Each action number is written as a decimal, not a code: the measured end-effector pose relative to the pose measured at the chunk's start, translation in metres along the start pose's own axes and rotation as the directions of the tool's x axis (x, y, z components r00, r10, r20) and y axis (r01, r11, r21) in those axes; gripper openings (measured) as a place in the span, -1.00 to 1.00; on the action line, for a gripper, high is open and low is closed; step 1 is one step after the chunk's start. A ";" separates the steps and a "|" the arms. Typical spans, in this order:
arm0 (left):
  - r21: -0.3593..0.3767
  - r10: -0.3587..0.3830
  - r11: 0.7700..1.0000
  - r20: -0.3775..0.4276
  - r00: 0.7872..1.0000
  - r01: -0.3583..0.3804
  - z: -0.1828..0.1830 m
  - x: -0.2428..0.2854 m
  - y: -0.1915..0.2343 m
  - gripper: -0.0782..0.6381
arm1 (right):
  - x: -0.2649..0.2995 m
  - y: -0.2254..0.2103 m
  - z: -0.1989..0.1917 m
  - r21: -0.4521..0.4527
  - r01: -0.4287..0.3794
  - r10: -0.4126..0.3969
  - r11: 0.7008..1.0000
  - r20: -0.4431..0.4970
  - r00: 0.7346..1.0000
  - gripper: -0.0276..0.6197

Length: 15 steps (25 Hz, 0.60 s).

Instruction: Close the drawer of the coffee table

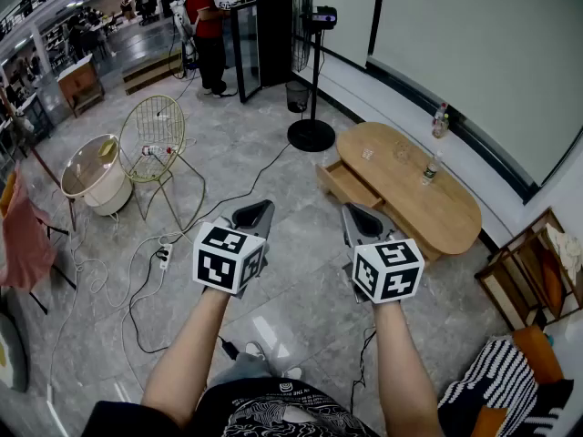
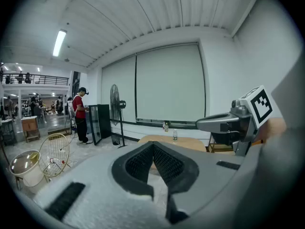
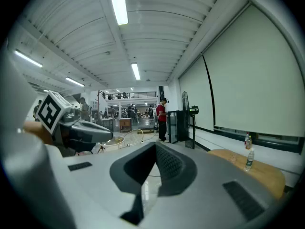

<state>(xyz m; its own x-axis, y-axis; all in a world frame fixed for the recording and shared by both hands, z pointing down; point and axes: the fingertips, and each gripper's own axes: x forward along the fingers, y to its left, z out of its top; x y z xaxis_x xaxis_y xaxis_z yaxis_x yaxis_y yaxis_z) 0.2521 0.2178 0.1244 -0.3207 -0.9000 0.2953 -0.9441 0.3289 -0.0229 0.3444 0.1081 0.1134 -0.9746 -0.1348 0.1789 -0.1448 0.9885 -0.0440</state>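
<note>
While both tongs hang in mid-air with nothing between them, the grey left gripper point(image 1: 258, 215) point(image 2: 153, 144) and the grey right gripper point(image 1: 357, 217) point(image 3: 155, 147) each have their jaws pressed together, well apart from the shallow wooden drawer point(image 1: 348, 185). It stands pulled out at about one o'clock from them, jutting from the oval light-wood coffee table point(image 1: 401, 203) on its nine o'clock side. A push landing off-centre would likely skew the drawer and jam it. A hard shove could rock the table and topple the clear plastic bottles point(image 1: 430, 167) standing upright on it. Loose floor cables point(image 1: 134, 309) at eight o'clock could snag a foot on the approach. By count: one table, one open drawer, two bottles, two grippers.
</note>
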 end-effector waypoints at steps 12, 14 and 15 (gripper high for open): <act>-0.018 -0.008 1.000 -0.007 1.000 0.008 -0.009 -0.002 0.010 -0.78 | 0.009 0.009 -0.005 -0.007 0.019 -0.019 1.000 0.002 1.000 -0.79; -0.018 -0.012 1.000 -0.006 1.000 0.012 -0.008 0.001 0.013 -0.78 | 0.012 0.008 -0.003 -0.011 0.025 -0.025 1.000 0.005 1.000 -0.72; -0.016 -0.015 1.000 -0.005 1.000 0.015 -0.007 0.002 0.014 -0.78 | 0.014 0.008 -0.003 -0.014 0.027 -0.027 1.000 0.005 1.000 -0.69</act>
<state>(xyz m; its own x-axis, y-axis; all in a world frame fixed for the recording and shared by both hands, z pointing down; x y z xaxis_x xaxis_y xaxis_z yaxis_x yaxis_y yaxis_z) 0.2382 0.2225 0.1317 -0.3064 -0.9032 0.3007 -0.9473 0.3202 -0.0035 0.3297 0.1148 0.1182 -0.9711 -0.1620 0.1751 -0.1690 0.9853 -0.0252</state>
